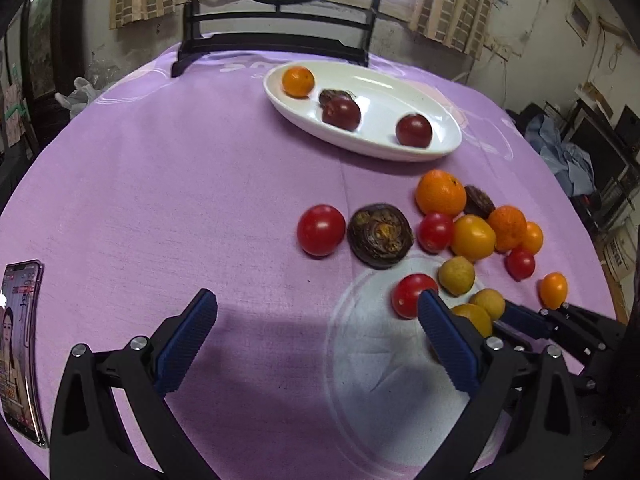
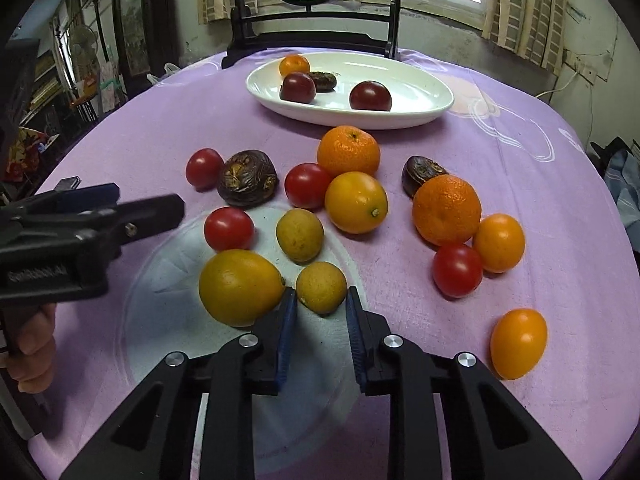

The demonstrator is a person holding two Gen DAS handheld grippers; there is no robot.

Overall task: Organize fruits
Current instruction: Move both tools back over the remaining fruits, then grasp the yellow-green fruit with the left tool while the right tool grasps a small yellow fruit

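A white oval plate [image 1: 440, 148] [image 2: 400, 120] at the back holds a small orange, two dark red tomatoes and a dark brown fruit. Several loose fruits lie on the purple cloth: oranges [image 2: 348, 152], red tomatoes [image 2: 229, 229], yellow-orange fruits [image 2: 240, 286], brown wrinkled fruits [image 2: 247, 183]. My right gripper [image 2: 321, 298] is shut on a small yellow-green fruit [image 2: 320, 282], its blue pads pressed on both sides. That fruit [image 1: 488, 302] also shows in the left wrist view. My left gripper [image 1: 316, 304] stands wide open over bare cloth, a red tomato [image 1: 408, 294] just behind its right finger.
A lit phone [image 1: 22, 344] lies at the table's left edge. A black wooden stand [image 1: 276, 40] with a round painted screen stands behind the plate. A hand [image 2: 32, 344] holds the left gripper [image 2: 120, 204] at the left of the fruit pile.
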